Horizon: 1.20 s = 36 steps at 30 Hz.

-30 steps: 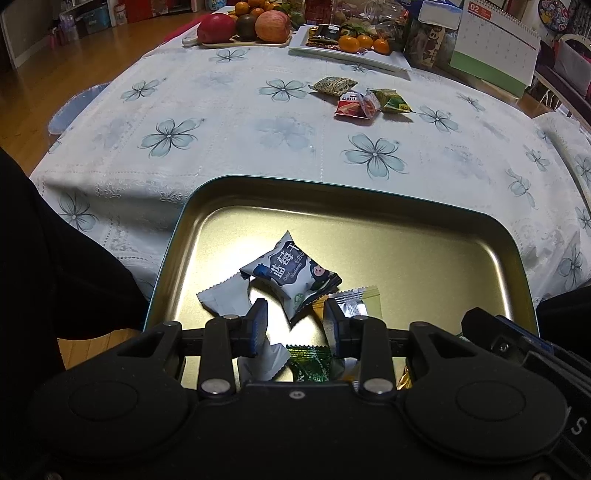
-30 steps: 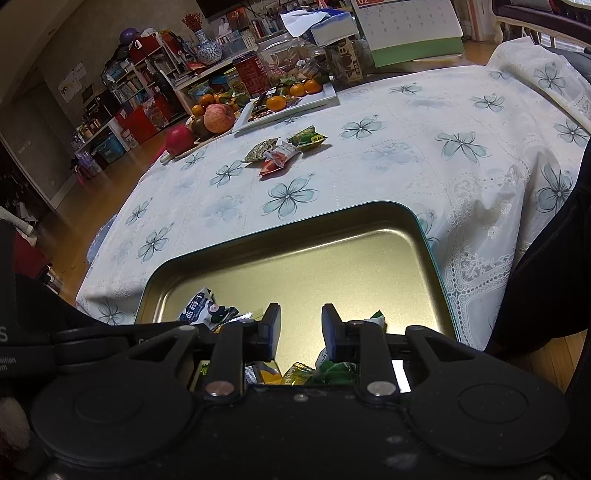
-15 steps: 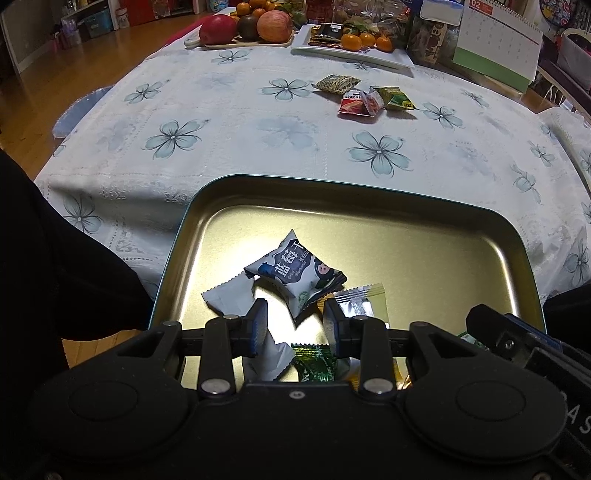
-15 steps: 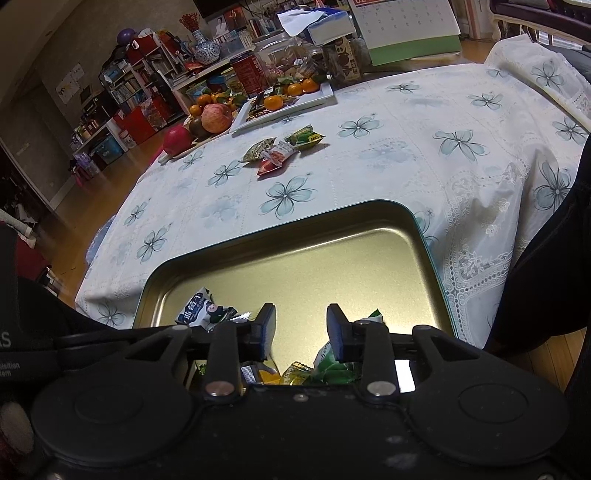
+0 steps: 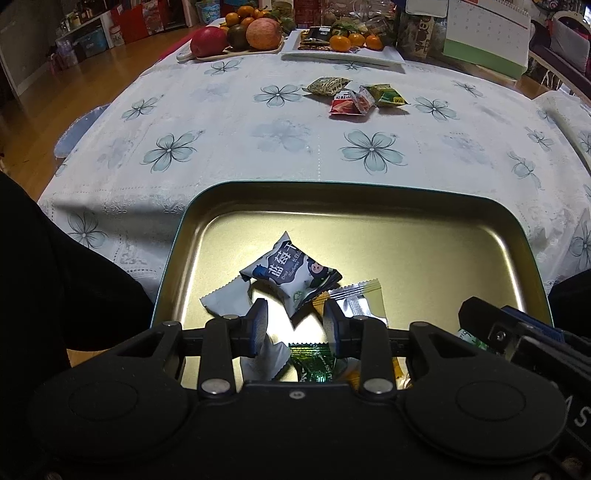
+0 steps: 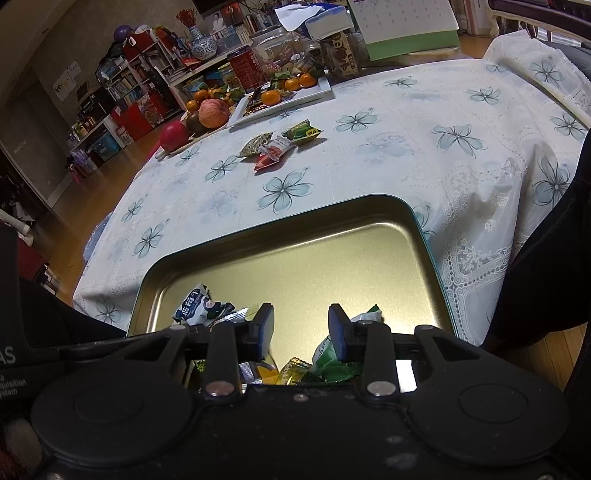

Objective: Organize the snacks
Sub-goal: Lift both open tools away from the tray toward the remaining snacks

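A gold metal tin [image 5: 406, 206] [image 6: 424, 236] sits at the near table edge. It holds several snack packets, among them a white and blue one [image 5: 291, 271] [image 6: 195, 306] and green ones [image 5: 312, 363] [image 6: 332, 362]. My left gripper [image 5: 295, 325] hovers open and empty over the near packets. My right gripper [image 6: 301, 328] hovers open and empty over the tin's near side. A small pile of loose packets [image 5: 356, 96] [image 6: 280, 142] lies on the flowered tablecloth farther out.
At the far edge stand a fruit board with apples [image 5: 236, 35] [image 6: 207, 114], a white plate with oranges [image 5: 347, 48] [image 6: 288, 92], jars and a desk calendar [image 5: 487, 33] [image 6: 406, 26]. My right gripper's body shows in the left view [image 5: 524, 332].
Both grippers have pulled back and risen slightly over the tin. The right gripper's jaws have opened wider. The packets have not moved.
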### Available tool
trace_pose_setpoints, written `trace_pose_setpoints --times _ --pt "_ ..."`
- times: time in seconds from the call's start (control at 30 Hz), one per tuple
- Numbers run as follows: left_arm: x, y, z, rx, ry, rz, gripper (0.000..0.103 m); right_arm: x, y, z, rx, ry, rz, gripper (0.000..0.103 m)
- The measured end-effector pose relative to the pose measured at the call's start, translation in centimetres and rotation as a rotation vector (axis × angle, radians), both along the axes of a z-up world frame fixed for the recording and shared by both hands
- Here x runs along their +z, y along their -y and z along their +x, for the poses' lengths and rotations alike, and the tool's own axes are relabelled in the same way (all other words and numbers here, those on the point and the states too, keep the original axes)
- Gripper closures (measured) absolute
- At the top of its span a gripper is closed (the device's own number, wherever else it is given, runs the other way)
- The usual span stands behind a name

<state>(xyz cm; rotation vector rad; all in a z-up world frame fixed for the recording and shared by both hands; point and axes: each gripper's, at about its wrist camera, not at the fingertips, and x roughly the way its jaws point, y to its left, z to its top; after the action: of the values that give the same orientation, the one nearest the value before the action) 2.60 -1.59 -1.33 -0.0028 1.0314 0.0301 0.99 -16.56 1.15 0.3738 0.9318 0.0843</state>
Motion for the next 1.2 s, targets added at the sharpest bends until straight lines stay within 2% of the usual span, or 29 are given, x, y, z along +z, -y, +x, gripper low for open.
trace_pose_setpoints --times 0.17,0.4,0.53,0.87,1.03,1.2 --pt "0.3 0.7 -0.4 -0.014 0.024 0.031 0.062 -0.1 0.2 0.0 -0.01 -0.011 0.011 0.068" --pt "0.8 1.1 -0.7 -0.013 0.045 0.015 0.062 0.2 0.5 -0.4 -0.033 -0.023 0.043 0.067" --pt "1.4 0.9 -1.0 0.006 0.065 -0.021 0.062 0.7 0.7 -0.8 -0.053 0.001 0.049 0.067" --pt "3.3 0.2 -1.2 0.032 0.163 -0.008 0.062 1.9 2.2 -1.6 -0.171 0.115 0.073 0.065" --pt "4.6 -1.3 0.1 0.037 0.143 -0.056 0.062 2.0 2.1 -1.1 -0.179 0.116 0.05 0.065" --pt "6.0 -2.4 3.2 0.015 0.141 -0.019 0.062 1.8 1.9 0.3 -0.139 0.062 0.05 0.065"
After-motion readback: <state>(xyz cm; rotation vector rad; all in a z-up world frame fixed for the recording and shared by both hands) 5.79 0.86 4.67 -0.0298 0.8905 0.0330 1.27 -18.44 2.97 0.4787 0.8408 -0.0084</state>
